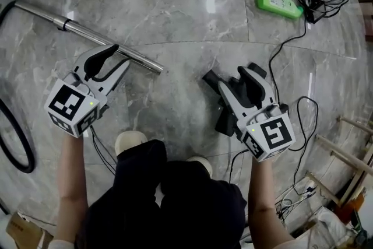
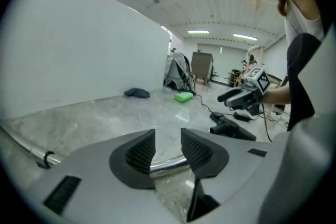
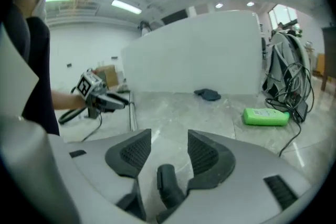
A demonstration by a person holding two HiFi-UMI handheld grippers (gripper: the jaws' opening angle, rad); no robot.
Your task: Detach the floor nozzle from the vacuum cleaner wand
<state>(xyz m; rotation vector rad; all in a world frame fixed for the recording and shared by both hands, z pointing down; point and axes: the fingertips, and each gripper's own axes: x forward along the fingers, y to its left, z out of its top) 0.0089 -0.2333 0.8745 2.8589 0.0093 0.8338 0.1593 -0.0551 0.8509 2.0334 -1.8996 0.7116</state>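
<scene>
My left grey plastic gripper (image 1: 112, 61) angles forward and down, its black ribbed pads (image 2: 137, 152) apart and pressing on nothing. My right grey plastic gripper (image 1: 240, 80) sits likewise, jaws spread wide. Both bare forearms (image 1: 73, 183) reach out ahead of me.

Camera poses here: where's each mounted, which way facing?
Head view: on the person's head, facing steeply down at the marble floor; forearms, legs, left gripper and right gripper show.
Left gripper view: on the left gripper, facing along its open fingers over the wand toward the right gripper; torso at right.
Right gripper view: on the right gripper, facing along its open fingers over the floor nozzle toward the left gripper; torso at left.
Shared: all three see the green pack.
</scene>
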